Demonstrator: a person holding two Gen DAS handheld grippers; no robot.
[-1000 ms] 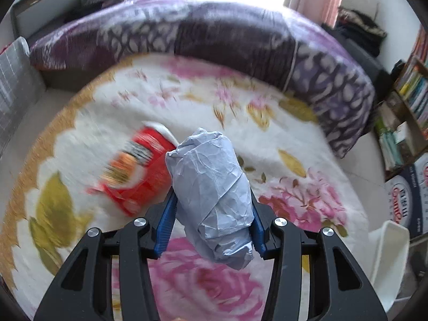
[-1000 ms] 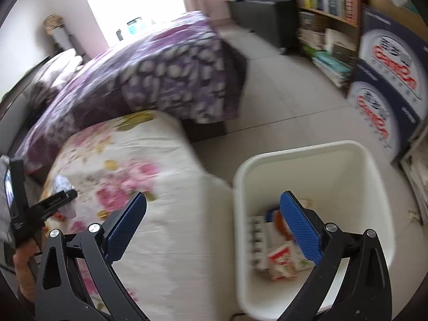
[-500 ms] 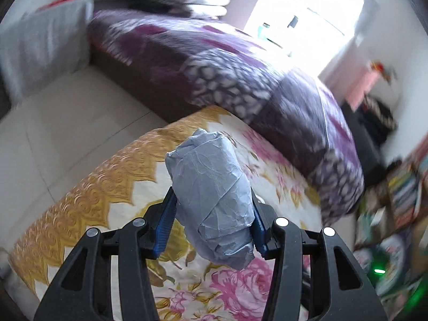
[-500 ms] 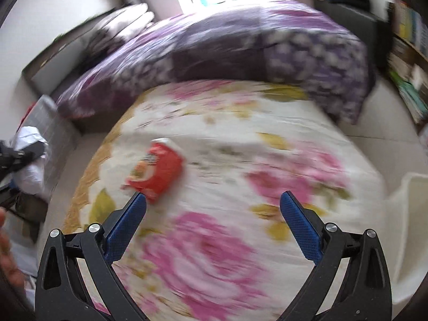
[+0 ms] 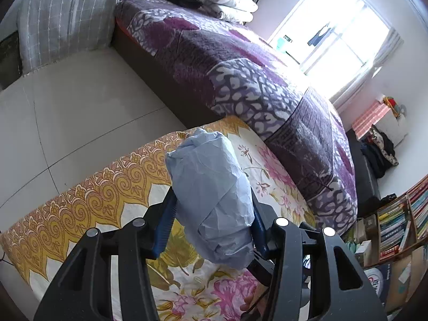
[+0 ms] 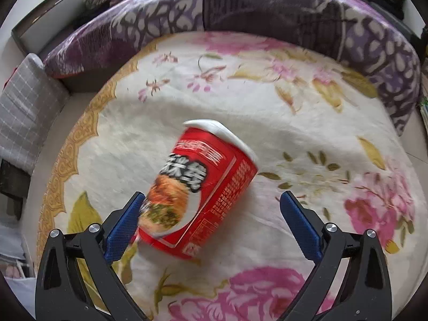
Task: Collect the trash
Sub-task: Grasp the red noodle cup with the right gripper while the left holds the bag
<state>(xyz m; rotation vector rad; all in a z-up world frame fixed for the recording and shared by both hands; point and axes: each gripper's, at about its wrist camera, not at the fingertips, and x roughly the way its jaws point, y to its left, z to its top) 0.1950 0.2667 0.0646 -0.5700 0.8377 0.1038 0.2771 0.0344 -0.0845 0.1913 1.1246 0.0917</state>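
Note:
In the left wrist view my left gripper [image 5: 212,211] is shut on a crumpled pale-blue paper wad [image 5: 214,200], held up above the flowered blanket [image 5: 107,203]. In the right wrist view a red instant-noodle cup [image 6: 198,190] with a white rim lies on its side on the flowered blanket [image 6: 294,139]. My right gripper [image 6: 214,208] stands open just above it. The cup's lower end sits between the blue pads, close to the left pad [image 6: 124,223] and well apart from the right one.
A bed with a purple patterned quilt [image 5: 240,75] borders the blanket on the far side. A grey checked cushion [image 5: 67,21] leans at the left by the pale tiled floor [image 5: 67,112]. Bookshelves [image 5: 401,222] and boxes fill the right side of the room.
My right gripper swung from over the white bin across the blanket and now hangs close over the red cup. My left gripper lifted and rolled with the paper wad still held.

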